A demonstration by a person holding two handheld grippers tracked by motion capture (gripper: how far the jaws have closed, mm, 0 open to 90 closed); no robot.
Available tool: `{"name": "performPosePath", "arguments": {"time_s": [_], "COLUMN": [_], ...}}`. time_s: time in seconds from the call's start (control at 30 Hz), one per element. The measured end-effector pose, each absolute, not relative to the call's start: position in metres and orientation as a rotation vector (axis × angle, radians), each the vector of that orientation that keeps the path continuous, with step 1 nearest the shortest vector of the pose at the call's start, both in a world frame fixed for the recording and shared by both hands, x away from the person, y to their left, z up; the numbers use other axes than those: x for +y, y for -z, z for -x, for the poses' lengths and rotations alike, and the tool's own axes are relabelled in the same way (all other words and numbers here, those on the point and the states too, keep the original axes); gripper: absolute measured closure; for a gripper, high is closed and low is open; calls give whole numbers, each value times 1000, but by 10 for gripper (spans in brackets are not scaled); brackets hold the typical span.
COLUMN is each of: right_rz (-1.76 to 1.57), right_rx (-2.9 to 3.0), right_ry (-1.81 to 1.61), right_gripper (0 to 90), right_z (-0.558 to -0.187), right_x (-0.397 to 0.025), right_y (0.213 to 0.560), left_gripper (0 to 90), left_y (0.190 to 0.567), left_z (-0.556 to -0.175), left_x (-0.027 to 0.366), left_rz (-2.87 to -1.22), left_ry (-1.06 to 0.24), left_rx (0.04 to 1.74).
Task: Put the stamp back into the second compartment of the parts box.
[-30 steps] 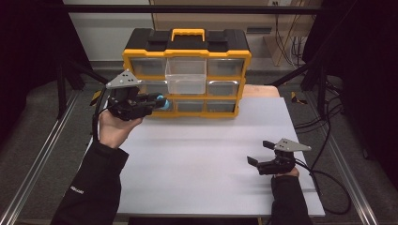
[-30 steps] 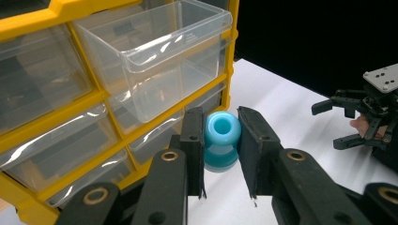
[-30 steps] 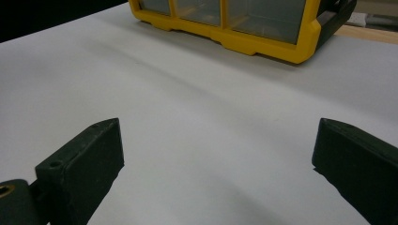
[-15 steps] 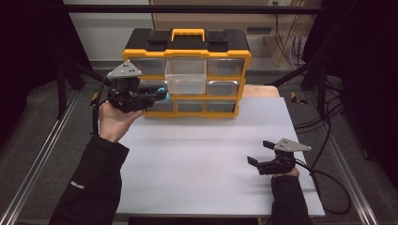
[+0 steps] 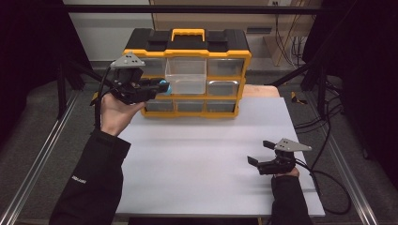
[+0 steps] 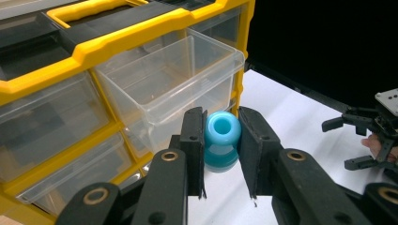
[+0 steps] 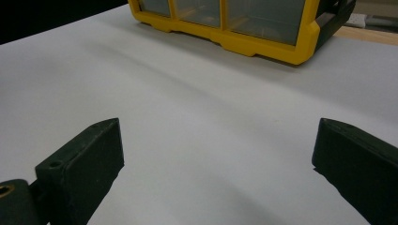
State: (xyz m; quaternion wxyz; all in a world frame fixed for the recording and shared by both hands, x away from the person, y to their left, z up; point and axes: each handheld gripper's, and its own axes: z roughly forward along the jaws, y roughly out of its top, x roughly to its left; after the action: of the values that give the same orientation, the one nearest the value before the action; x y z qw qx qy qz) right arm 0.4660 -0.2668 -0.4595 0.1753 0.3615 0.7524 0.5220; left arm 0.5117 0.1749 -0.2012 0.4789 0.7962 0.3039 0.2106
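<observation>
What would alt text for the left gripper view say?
Two black jaws of the left tool clamp a small blue plastic spool, held just in front of a pulled-out clear plastic drawer in a yellow-framed parts cabinet on a white table.

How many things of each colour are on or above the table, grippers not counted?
Blue: 1, the spool held by the left gripper
Yellow and black: 1, the organizer
Total: 2
</observation>
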Motion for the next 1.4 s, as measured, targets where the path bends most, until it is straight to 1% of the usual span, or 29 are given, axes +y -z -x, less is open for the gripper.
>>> {"name": "performPosePath", "arguments": {"time_s": [0.7,1.1,1.4], "right_rz": [-1020,-1024,-1022], "right_rx": [2130,2132,2131], "right_ry": [-1482,-1478,-1482], "right_gripper": [28,28,28], "right_z": [-466,-466,-466], "right_x": [-267,-267,-267], "right_y": [460,460,460], "left_gripper": [722,722,721], "left_y": [186,183,181], "left_z": [-538,-553,-567], "left_x": [165,152,143], "left_rz": [-1937,-1939,-1970], "left_ry": [-532,-569,-599], "left_rx": [783,800,821]}}
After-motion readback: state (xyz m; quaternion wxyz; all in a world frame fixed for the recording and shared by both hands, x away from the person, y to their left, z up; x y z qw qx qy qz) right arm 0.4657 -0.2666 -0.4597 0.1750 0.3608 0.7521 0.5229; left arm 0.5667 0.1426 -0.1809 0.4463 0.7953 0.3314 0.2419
